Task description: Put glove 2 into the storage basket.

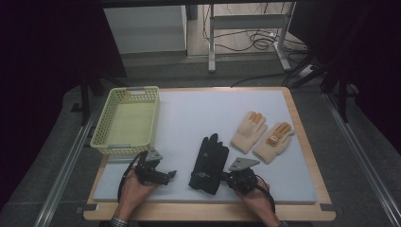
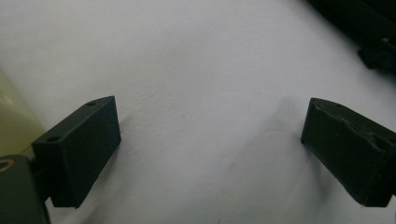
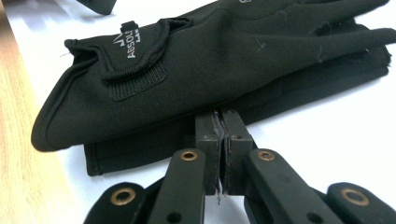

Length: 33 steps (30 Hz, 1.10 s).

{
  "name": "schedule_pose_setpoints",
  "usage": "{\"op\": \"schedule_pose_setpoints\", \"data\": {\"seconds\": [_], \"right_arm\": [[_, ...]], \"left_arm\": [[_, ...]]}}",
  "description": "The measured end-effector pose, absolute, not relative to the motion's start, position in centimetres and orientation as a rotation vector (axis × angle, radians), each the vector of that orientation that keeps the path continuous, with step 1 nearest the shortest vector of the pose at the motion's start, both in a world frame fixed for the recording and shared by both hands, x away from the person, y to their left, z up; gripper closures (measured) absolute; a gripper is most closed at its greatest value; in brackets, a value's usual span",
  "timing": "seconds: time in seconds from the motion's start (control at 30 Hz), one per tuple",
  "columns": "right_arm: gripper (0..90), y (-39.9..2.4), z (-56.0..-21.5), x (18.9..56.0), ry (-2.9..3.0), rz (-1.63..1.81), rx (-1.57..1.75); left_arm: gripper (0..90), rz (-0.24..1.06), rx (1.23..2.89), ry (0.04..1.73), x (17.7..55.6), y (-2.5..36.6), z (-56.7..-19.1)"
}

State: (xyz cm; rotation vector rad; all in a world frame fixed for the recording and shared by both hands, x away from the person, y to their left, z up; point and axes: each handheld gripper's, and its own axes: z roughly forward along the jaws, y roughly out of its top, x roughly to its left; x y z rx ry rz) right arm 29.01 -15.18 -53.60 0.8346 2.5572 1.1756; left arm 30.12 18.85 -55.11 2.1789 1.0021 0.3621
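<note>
**Right jaws pinched at the black gloves' edge; left gripper spread over bare mat**

The right gripper [image 3: 223, 140] has its jaws pressed together at the near edge of the black gloves [image 3: 224, 65], which lie stacked directly ahead of it. Whether fabric is caught between the pads cannot be made out: in the right gripper view the jaw tips meet the lower glove's hem in shadow. From above, the right gripper [image 1: 226, 178] sits at the cuff end of the black gloves [image 1: 208, 163], with its tips lost against the dark cloth.

The right gripper view shows a hook-and-loop cuff strap and white lettering cut short by a fold; the high view gives only faint marks there.

The left gripper [image 2: 210, 140] is released, jaws wide apart over the bare grey mat [image 2: 196, 56], nothing between them. From above, the left gripper [image 1: 169, 176] lies just left of the gloves. Beyond it stands a yellow basket [image 1: 101, 124]; beyond the right gripper, two cream gloves [image 1: 262, 135].
</note>
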Motion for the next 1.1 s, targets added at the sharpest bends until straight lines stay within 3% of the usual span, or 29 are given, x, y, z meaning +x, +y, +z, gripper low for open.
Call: {"op": "schedule_pose_setpoints", "data": {"seconds": [1.1], "right_arm": [[85.3, -10.1, -53.7, 32.9, 2.544, 1.144, 0.839]], "left_arm": [[4.4, 0.359, 2.176, 1.001, 30.1, 18.9, -55.2]]}}
